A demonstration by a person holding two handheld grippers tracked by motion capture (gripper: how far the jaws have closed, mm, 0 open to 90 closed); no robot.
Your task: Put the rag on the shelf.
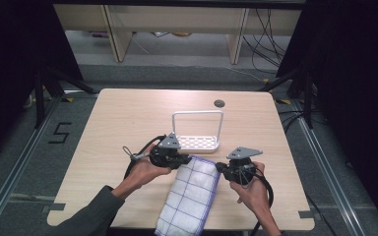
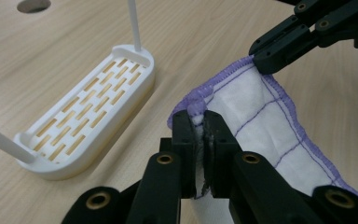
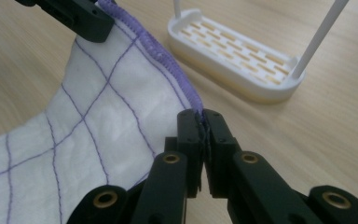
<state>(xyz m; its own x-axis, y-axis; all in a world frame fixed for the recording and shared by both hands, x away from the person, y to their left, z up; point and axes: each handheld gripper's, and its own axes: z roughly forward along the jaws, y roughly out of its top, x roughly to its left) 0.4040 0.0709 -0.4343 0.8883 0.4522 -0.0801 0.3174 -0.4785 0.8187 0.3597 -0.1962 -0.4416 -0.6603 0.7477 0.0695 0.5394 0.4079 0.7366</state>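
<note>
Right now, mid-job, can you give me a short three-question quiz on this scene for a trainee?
1. True or false: both grippers are clamped on the cloth.
2. What does the left gripper pinch? A) a far corner of the cloth B) the white rack C) its cable
3. Where does the near end of the cloth lie?

Key:
1. True; the right gripper pinches the purple hem, the left gripper a corner.
2. A.
3. At the table's near edge, between the person's forearms.

Left tongs (image 2: 199, 122) and right tongs (image 3: 201, 120) clamped tight — forearms angled inward.
</note>
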